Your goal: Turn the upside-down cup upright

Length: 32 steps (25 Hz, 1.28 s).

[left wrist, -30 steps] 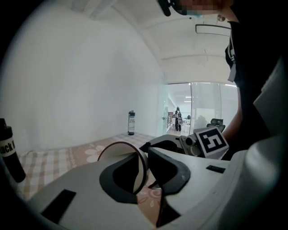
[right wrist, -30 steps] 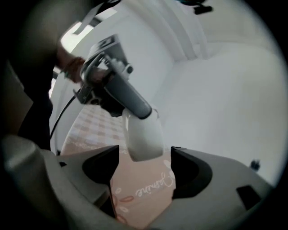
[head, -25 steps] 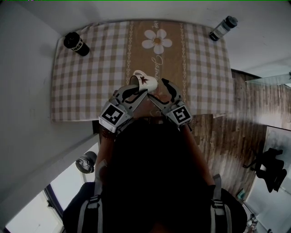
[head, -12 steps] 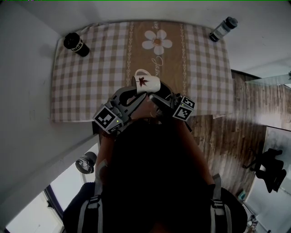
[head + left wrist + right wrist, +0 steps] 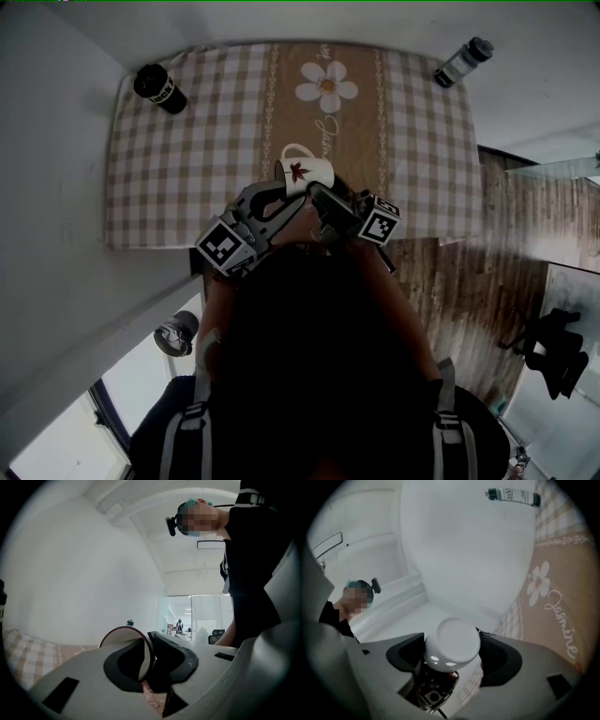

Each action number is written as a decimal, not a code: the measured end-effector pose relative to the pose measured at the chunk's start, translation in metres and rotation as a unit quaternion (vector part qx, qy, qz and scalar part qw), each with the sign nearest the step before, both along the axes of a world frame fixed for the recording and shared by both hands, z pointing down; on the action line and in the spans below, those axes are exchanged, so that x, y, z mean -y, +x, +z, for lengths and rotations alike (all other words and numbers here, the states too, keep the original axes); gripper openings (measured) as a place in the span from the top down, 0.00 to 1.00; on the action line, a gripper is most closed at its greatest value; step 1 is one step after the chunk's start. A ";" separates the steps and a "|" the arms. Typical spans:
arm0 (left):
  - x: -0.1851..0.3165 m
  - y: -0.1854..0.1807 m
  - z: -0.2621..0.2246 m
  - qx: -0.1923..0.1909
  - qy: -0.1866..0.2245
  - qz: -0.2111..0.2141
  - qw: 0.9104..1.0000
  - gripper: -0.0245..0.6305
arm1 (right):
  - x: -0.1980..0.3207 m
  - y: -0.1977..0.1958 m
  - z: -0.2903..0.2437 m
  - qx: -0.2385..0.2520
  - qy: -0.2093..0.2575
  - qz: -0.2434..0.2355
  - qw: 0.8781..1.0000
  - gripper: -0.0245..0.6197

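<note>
The cup [image 5: 305,172], likely hard, slippery and breakable, hangs over the table [image 5: 187,169], thin rim pinched by the nearly shut left claw [image 5: 149,644], round body hugged by the wide right claw [image 5: 452,648], which just closed in.

Both arms drawn in close ahead of the chest, grippers converging nose to nose. Left tongs [image 5: 279,194] held level, jaws narrow, pinched on the rim wall of the cup [image 5: 307,172]. Right tongs [image 5: 319,195] tipped slightly upward, jaws wide and just been closing, pads against the cup's base end.
</note>
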<state>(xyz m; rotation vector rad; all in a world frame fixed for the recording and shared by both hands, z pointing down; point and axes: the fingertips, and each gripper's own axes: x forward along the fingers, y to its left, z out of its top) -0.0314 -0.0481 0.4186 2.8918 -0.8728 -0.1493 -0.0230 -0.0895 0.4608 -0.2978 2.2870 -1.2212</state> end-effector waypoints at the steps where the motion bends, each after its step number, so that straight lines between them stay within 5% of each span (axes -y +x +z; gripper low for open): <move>1: 0.000 0.000 0.001 -0.002 -0.002 0.001 1.000 0.85 | 0.000 0.001 0.000 0.000 0.000 0.005 1.000 0.39; 14: 0.000 0.003 0.017 0.029 -0.007 -0.014 0.999 0.81 | 0.003 0.016 0.002 -0.067 0.032 0.057 0.996 0.41; 24: 0.005 -0.006 0.031 0.045 -0.024 -0.033 0.998 0.77 | 0.007 0.014 -0.010 -0.172 0.125 0.099 0.972 0.42; 32: 0.002 0.003 0.029 0.065 -0.007 -0.025 0.998 0.76 | 0.017 0.029 -0.013 -0.088 0.067 0.111 0.988 0.43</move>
